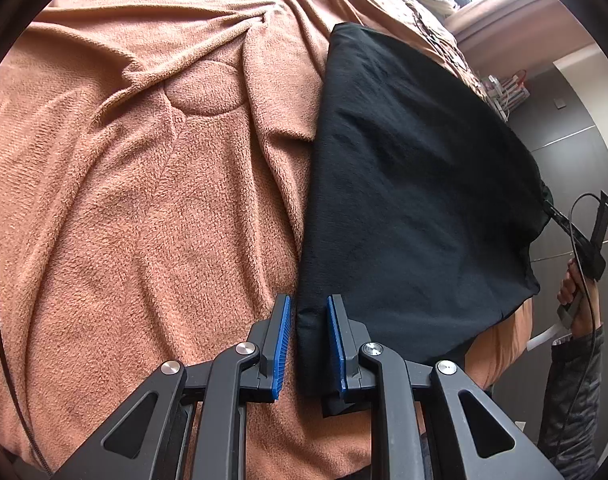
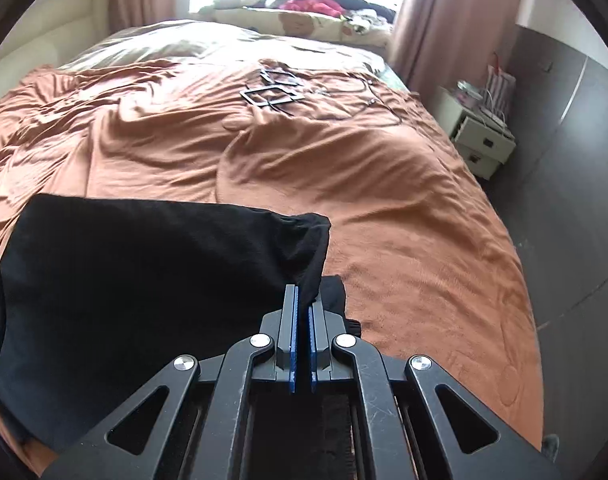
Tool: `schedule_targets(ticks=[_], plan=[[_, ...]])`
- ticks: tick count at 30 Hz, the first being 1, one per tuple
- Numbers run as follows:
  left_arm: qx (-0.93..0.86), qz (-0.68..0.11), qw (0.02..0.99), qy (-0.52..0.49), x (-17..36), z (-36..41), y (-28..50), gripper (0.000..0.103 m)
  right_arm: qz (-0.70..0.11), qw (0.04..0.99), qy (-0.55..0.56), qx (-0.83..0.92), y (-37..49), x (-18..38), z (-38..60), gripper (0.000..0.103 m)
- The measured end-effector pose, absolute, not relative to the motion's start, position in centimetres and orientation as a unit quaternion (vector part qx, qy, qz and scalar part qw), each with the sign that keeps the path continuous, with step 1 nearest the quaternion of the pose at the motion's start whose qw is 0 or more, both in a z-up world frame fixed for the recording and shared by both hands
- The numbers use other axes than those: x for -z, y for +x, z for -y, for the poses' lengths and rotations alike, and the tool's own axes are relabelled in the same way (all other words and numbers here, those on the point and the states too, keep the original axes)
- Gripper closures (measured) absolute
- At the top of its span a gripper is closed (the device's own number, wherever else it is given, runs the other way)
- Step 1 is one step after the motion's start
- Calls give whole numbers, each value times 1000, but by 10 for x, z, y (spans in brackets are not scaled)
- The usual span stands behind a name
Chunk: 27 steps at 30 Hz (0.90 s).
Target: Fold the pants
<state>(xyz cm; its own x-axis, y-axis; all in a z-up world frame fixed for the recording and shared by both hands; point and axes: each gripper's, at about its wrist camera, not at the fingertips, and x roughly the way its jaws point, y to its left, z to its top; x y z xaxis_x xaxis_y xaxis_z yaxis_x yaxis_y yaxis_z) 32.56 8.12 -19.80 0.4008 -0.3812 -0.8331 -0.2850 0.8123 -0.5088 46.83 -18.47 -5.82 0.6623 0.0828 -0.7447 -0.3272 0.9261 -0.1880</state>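
Observation:
The black pants (image 1: 416,184) lie folded on the brown blanket (image 1: 144,200) of the bed. My left gripper (image 1: 309,304) has blue pads on both sides of the pants' thick near corner, gripping it with the jaws held apart by the cloth. My right gripper (image 2: 303,300) is shut on the far right corner of the pants (image 2: 144,272) and lifts it a little off the blanket (image 2: 384,200). The right gripper and the hand that holds it also show at the right edge of the left wrist view (image 1: 552,210).
Black frames and cords (image 2: 272,94) lie on the far part of the bed. A pile of pillows and clothes (image 2: 304,8) sits under the window. A white nightstand (image 2: 480,136) stands right of the bed, beside the dark floor (image 2: 564,240).

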Motion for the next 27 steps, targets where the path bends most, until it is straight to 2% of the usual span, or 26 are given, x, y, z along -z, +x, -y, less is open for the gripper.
schedule_targets(ticks=[5,10,13,14,15,19,27], plan=[[33,-546,779,-308,199,-85,325,82,-412,895,-141,-101,477,59,177,101],[34,-546,778,-308,200,-90,324,82,-427,891,-110,-112,488,47,189,91],[33,-547,779,-303,199,-89,325,82,-432,890,-91,-116,488,42,203,66],[33,-547,780,-303,199,-87,326,82,-430,891,-87,-115,490,42,209,55],[32,-547,780,-303,198,-87,325,82,-429,893,-82,-114,489,42,214,51],[30,-547,780,-303,198,-84,326,82,-432,891,-69,-122,482,47,222,51],[21,-546,783,-297,194,-78,326,82,-455,874,-107,-136,490,75,210,51]])
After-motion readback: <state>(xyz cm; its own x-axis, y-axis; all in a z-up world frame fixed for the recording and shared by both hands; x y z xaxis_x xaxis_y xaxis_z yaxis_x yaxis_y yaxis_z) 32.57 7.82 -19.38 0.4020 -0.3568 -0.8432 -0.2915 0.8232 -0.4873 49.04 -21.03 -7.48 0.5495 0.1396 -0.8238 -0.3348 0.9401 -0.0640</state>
